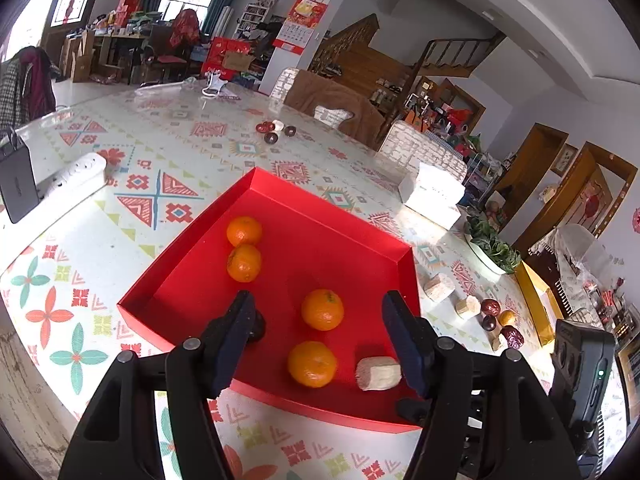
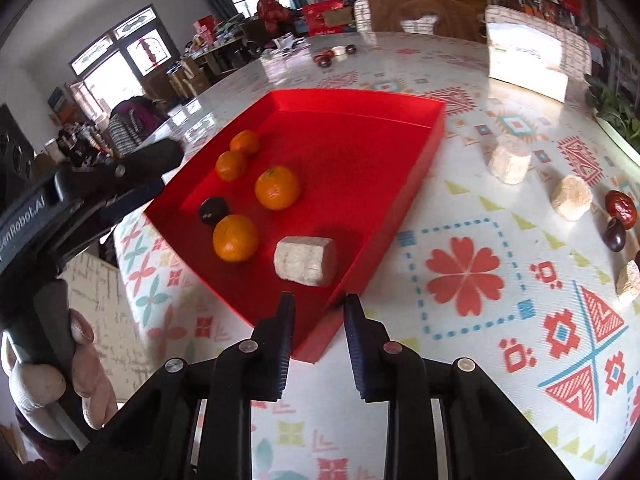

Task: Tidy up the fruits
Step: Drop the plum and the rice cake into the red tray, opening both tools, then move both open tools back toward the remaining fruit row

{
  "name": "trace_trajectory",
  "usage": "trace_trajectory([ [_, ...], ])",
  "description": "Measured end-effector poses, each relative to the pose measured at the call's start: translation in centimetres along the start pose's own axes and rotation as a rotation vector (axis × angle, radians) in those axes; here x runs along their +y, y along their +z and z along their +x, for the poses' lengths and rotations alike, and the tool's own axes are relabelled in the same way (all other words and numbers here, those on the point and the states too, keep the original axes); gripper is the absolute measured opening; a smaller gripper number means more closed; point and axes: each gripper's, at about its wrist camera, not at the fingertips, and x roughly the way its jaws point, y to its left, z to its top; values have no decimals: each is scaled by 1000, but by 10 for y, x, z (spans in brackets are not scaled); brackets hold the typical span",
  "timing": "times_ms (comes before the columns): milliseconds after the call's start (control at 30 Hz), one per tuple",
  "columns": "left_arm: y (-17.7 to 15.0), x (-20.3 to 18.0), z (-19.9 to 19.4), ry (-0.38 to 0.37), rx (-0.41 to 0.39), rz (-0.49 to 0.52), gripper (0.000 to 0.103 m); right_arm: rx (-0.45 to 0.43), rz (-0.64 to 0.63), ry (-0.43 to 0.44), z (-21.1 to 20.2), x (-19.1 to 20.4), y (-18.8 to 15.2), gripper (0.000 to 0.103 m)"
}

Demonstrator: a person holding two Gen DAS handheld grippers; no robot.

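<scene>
A red tray point(image 1: 404, 258) point(image 2: 434, 132) holds several oranges point(image 1: 322, 309) point(image 2: 277, 187), a dark round fruit point(image 2: 214, 210) and a pale cylinder piece point(image 1: 378, 372) point(image 2: 306, 260). My left gripper point(image 1: 319, 300) hovers open over the tray's near part, one orange showing between its wide fingers below them. The dark fruit point(image 1: 259, 326) is half hidden behind its left finger. My right gripper point(image 2: 318, 300) is shut and empty, its narrow jaws above the tray's near corner. In the right wrist view the left gripper point(image 2: 120, 176) sits at the left, held by a hand point(image 2: 86, 364).
On the patterned tablecloth right of the tray lie pale pieces point(image 2: 510, 160) point(image 2: 572, 196), a red date point(image 2: 620, 206) and a dark fruit point(image 2: 614, 234). A white box point(image 2: 528, 60), a plant dish point(image 1: 490, 250), a power strip point(image 1: 76, 172) and more small fruits point(image 1: 276, 130) stand farther off.
</scene>
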Motion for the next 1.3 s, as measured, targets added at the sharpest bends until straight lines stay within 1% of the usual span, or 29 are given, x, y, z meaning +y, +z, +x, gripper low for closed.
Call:
trace_trajectory([
  [67, 1, -5, -6, -1, -8, 13, 66, -17, 6, 19, -6, -2, -1, 29],
  [100, 2, -9, -9, -2, -14, 22, 70, -40, 9, 23, -14, -4, -2, 29],
  [133, 2, -13, -13, -4, -23, 30, 72, -58, 11, 24, -20, -6, -3, 31],
  [200, 3, -23, -22, -14, -52, 52, 77, -116, 21, 18, -40, -17, -7, 38],
  [233, 3, -30, -27, -21, -66, 65, 79, -138, 24, 11, -48, -21, -9, 44],
  [267, 3, -38, -31, -35, -82, 82, 84, -182, 36, -8, -62, -31, -14, 51],
  [300, 1, -46, -35, -53, -93, 97, 91, -214, 48, -23, -72, -41, -18, 54],
  [333, 0, -55, -38, -83, -100, 111, 93, -234, 62, -31, -80, -49, -21, 60],
  [367, -2, -63, -40, -111, -100, 120, 94, -260, 94, -41, -91, -65, -27, 64],
  [400, -4, -73, -40, -146, -92, 129, 94, -275, 146, -52, -102, -84, -33, 65],
  [467, -8, -87, -38, -176, -69, 136, 94, -286, 244, -61, -121, -119, -42, 65],
  [533, -13, -98, -34, -181, -51, 148, 94, -290, 338, -83, -139, -156, -55, 65],
  [567, -17, -107, -30, -184, -34, 159, 94, -292, 386, -112, -150, -177, -64, 65],
  [667, -27, -121, -17, -194, 8, 176, 94, -303, 478, -176, -173, -220, -83, 65],
  [767, -40, -140, 2, -193, 65, 204, 94, -315, 548, -221, -188, -252, -95, 65],
  [833, -47, -149, 10, -192, 89, 225, 94, -322, 575, -220, -191, -264, -97, 65],
  [900, -52, -159, 18, -190, 108, 246, 94, -317, 564, -224, -188, -269, -92, 65],
  [1000, -56, -166, 28, -184, 128, 264, 94, -282, 500, -216, -172, -266, -75, 65],
  [1033, -57, -167, 31, -181, 135, 266, 94, -275, 481, -213, -169, -268, -75, 65],
  [1200, -61, -171, 49, -169, 165, 279, 94, -235, 315, -175, -140, -242, -36, 64],
  [1233, -61, -171, 53, -165, 169, 283, 94, -227, 292, -175, -134, -238, -30, 59],
  [1267, -60, -172, 56, -160, 170, 289, 94, -218, 274, -184, -129, -236, -25, 51],
  [1300, -58, -173, 59, -153, 169, 299, 94, -209, 260, -193, -124, -235, -20, 47],
])
